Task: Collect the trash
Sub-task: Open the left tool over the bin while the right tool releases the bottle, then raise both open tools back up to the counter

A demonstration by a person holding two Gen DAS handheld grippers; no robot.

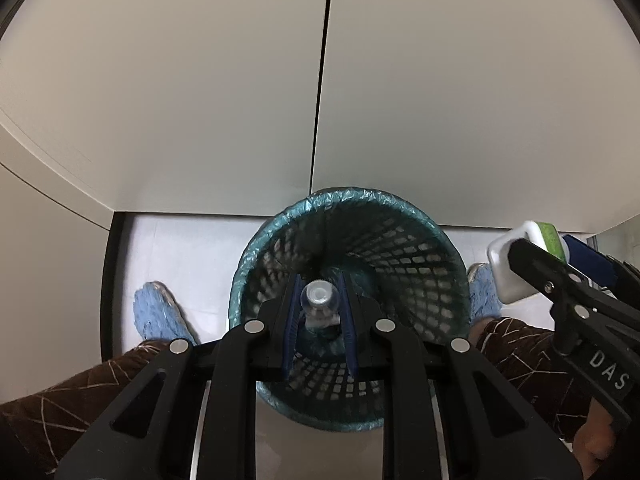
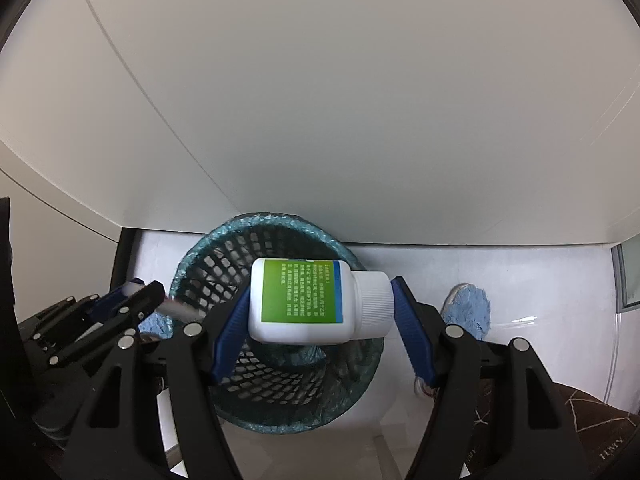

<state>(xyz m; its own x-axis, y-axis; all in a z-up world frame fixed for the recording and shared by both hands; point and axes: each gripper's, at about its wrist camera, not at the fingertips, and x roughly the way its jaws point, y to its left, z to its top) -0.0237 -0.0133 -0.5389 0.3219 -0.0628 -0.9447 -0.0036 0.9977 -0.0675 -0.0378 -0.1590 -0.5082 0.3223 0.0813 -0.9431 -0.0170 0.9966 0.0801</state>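
I've got both tongs over the bin now. In my left tongs [image 1: 319,322] sits a small clear plastic bottle [image 1: 320,300], seen end-on with its ribbed cap towards me; the blue pads flank it narrowly, though whether they press on it or have just slackened I can't tell. It hangs right above the middle of the wastebasket [image 1: 400,248]. My judgement: let it go straight down here, no sideways flick, so it clears the rim.

My right tongs [image 2: 320,312] stand wide, clamped end to end on a white pill bottle [image 2: 304,300] lying crosswise, base against one ribbed blue pad, ridged screw cap against the other. It has a glossy green label with fine print and a smooth, rounded body. It also hangs over the basket's mouth, towards the far rim, so I'd bring it a touch nearer the centre before opening up.

Below is the basket itself: black plastic lattice, round and tapering, lined with a crinkly teal bag [image 2: 280,420] folded over the rim. It stands on the pale floor [image 2: 520,280], against a smooth white cabinet front [image 1: 200,100]. Fuzzy blue slippers [image 1: 156,312] flank it.
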